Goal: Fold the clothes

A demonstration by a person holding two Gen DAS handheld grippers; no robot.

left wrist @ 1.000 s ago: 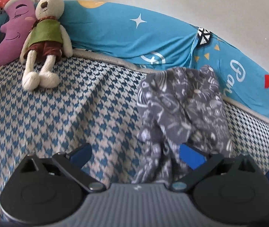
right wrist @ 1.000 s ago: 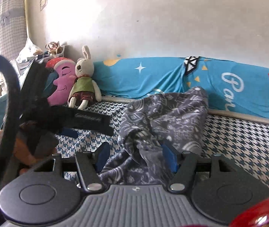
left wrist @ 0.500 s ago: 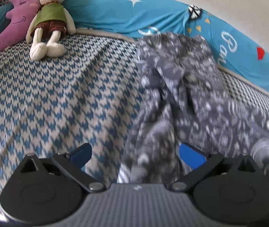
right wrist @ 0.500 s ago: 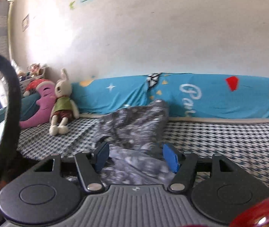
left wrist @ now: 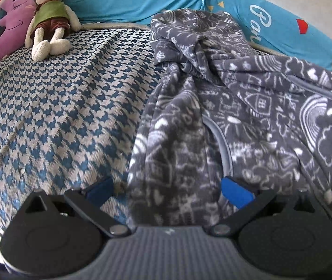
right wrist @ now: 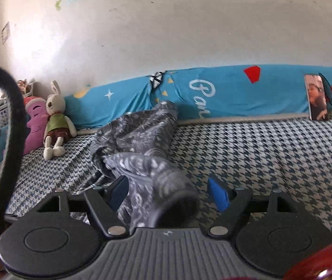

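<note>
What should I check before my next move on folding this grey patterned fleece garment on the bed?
1. Left gripper open around the grey patterned fleece garment: ok, jaws apart with fabric between them.
2. Right gripper open over the cuff end: ok.
3. Garment lying flat: not ok, bunched and twisted.
4. Blue-and-white houndstooth bed cover free beside the garment: ok.
5. Cream stuffed rabbit apart from the garment: ok.
6. Whether either gripper touches fabric: cannot tell.
</note>
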